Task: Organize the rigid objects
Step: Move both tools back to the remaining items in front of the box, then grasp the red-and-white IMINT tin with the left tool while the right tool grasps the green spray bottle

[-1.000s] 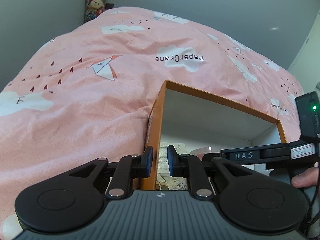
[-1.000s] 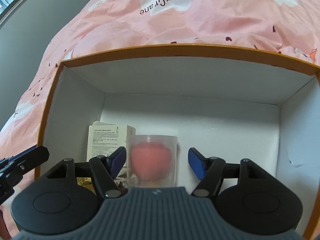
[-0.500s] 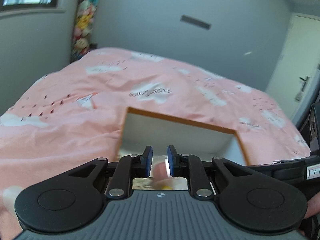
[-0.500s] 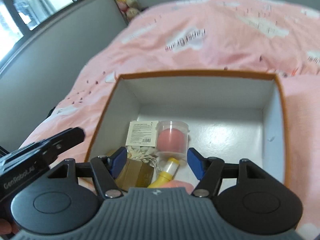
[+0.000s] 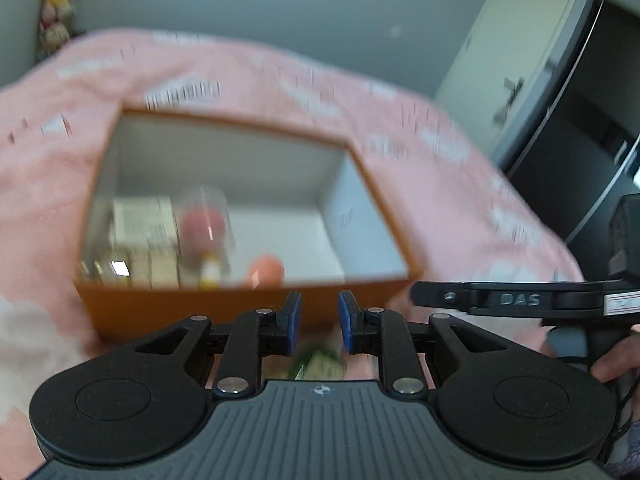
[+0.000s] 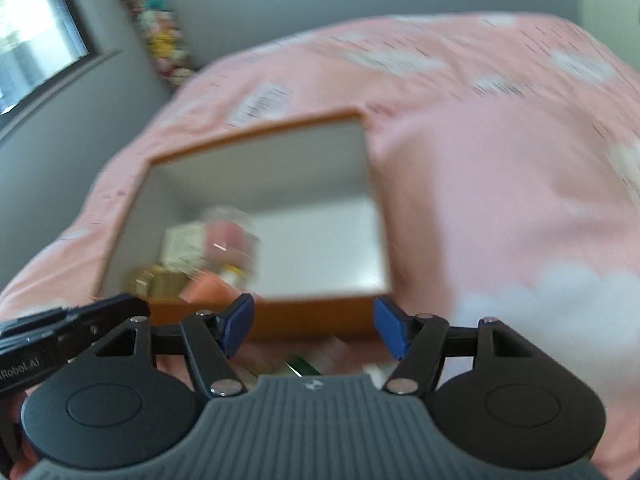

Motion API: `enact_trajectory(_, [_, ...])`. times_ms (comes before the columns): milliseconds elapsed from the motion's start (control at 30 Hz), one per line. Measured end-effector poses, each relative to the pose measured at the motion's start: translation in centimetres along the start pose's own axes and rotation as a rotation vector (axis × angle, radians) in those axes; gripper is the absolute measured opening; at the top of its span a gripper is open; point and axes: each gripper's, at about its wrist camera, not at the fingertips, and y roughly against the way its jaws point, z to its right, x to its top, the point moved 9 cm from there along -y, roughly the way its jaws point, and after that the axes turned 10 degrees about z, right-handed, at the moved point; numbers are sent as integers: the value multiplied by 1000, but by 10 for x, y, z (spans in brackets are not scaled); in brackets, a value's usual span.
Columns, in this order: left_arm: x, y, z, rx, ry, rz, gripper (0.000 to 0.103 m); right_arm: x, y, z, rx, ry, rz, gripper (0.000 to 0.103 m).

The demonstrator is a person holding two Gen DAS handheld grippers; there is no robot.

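An orange box with a white inside (image 5: 248, 304) (image 6: 312, 316) sits on the pink bed. Its left half holds a white carton (image 5: 142, 222) (image 6: 182, 244), a clear cup with a pink ball (image 5: 204, 220) (image 6: 230, 236), a yellow-capped tube (image 5: 210, 272) and gold packets (image 6: 160, 280). My left gripper (image 5: 319, 322) is nearly shut and empty, near the box's front wall. My right gripper (image 6: 314, 326) is open and empty, also short of the front wall. Blurred green and white items (image 5: 318, 362) (image 6: 304, 364) lie on the bed under both grippers.
The pink bedspread (image 6: 500, 168) spreads all around the box. A grey wall with stacked plush toys (image 6: 160, 28) stands behind, and a door and dark cabinet (image 5: 560, 128) at the right. The other gripper shows at each view's edge (image 5: 520, 300).
Both grippers have pulled back and up out of the box; the whole box now lies ahead of them. The right gripper stays open, the left nearly shut. Both views are motion-blurred.
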Motion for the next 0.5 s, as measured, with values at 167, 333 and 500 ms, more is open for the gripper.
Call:
enact_trajectory(167, [-39, -34, 5, -32, -38, -167, 32, -43, -6, 36, -104, -47, -127, 56])
enact_trajectory(333, [-66, -43, 5, 2, -107, -297, 50, -77, -24, 45, -81, -135, -258, 49])
enact_trajectory(500, [-62, -33, -18, 103, -106, -291, 55, -92, -35, 35, -64, -135, -328, 49])
